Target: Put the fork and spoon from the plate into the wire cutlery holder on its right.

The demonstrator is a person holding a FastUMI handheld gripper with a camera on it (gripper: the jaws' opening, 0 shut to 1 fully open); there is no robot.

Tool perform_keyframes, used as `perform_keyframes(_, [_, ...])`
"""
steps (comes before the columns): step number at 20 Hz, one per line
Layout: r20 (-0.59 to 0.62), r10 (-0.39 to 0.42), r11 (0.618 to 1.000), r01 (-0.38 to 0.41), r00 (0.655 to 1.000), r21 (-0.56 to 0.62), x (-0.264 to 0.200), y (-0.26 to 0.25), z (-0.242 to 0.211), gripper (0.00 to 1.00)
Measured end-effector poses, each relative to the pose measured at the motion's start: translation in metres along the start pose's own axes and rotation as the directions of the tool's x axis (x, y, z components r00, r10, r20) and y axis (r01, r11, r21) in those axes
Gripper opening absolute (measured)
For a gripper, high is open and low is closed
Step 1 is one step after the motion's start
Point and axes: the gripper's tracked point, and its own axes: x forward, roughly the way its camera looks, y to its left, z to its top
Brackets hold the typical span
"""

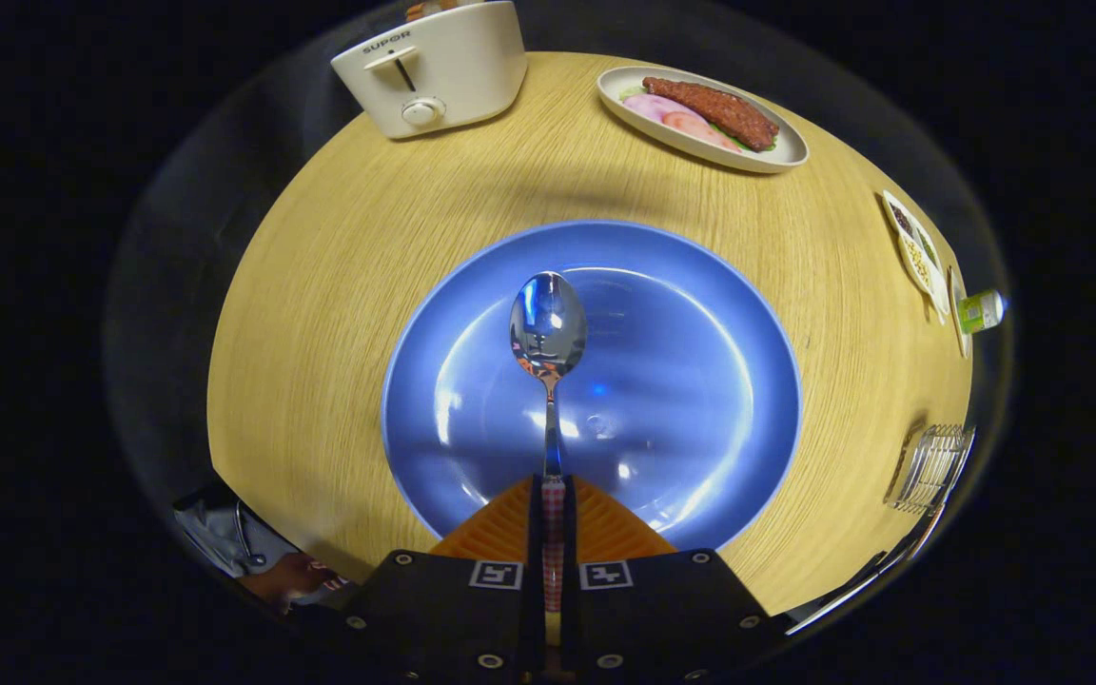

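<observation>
Spoon [548, 328]: handle clamped between both fingers of the hand-held gripper [553, 495], bowl pointing straight ahead over the blue plate [700, 381]; gripped at the handle end, likely so the bowl can go into the holder first. No fork seen on the plate. Wire cutlery holder [933, 466]: on the desk [320, 333], well apart to the plate's right. Gripper pose: level, aimed across the plate centre. Beyond: toaster [434, 71], dish of food [700, 119].
</observation>
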Motion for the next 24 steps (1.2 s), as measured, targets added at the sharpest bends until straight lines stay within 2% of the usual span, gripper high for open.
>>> perform_keyframes(4, [0.059, -0.006, 0.997, 0.001, 0.998, 0.079, -0.043, -0.044, -0.005, 0.07])
perform_keyframes(8, [0.092, -0.066, 0.983, 0.049, 0.994, 0.177, -0.095, -0.133, -0.023, 0.07])
perform_keyframes(13, [0.077, -0.131, 0.956, 0.105, 0.988, 0.275, -0.142, -0.224, -0.056, 0.07])
perform_keyframes(18, [0.009, -0.167, 0.951, 0.158, 0.986, 0.267, -0.167, -0.297, -0.086, 0.07])
perform_keyframes(24, [-0.146, -0.142, 0.973, 0.164, 0.979, 0.159, -0.161, -0.336, -0.112, 0.07])
